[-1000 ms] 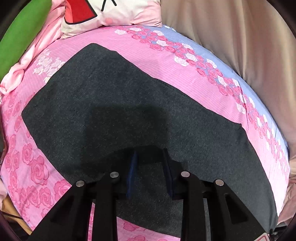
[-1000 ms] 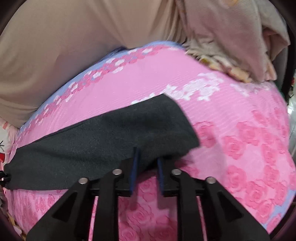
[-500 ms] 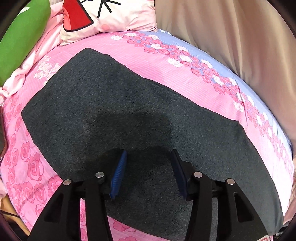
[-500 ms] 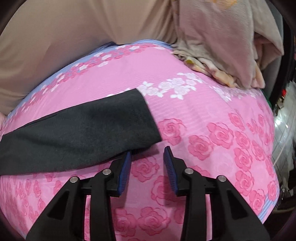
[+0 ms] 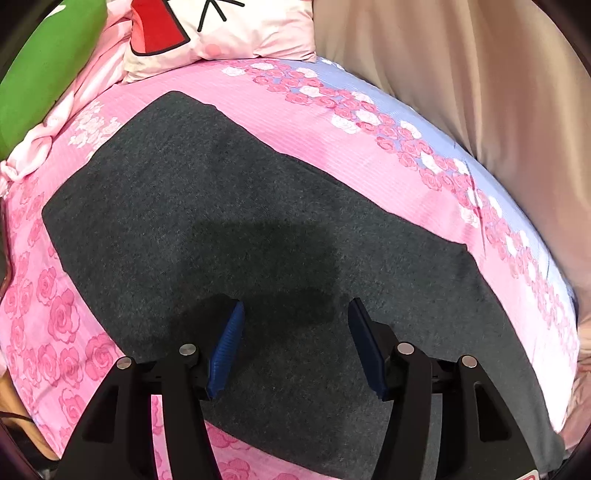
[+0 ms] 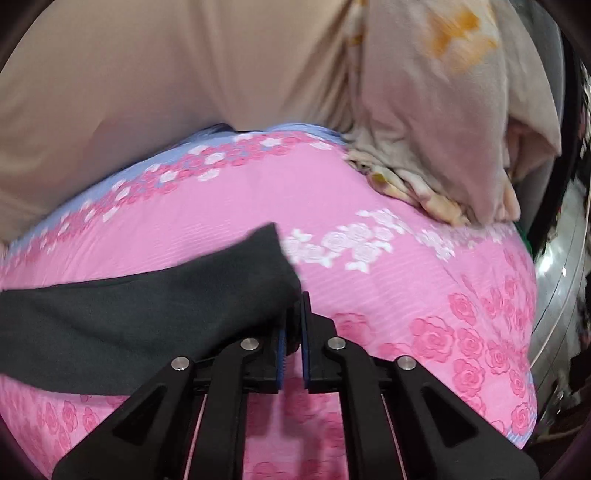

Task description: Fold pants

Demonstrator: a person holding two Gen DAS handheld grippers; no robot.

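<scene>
Pants (image 5: 229, 229): one dark grey pair, flat along the pink rose bedsheet (image 5: 325, 122), already doubled leg on leg by the look of it. Left gripper (image 5: 295, 347) hovers over the wide end of the pants, jaws spread wide, nothing between them. Right gripper (image 6: 291, 343) sits at the narrow leg end of the pants (image 6: 147, 310), jaws pinched nearly together on the cloth corner; looks like a thin bite. Risks, as I judge them: the right pinch may hold only the top layer, so lifting would peel the legs apart; a shallow bite could also slip out mid-fold. If the left doesn't pin or grab the wide end, the whole garment drags across the sheet rather than creasing. Count: 1 pants, 2 grippers, 1 cartoon pillow (image 5: 221, 33) beyond the pants' far end, 1 green cushion (image 5: 40, 70) beside it, 1 beige bundle (image 6: 443, 122) past the leg end
</scene>
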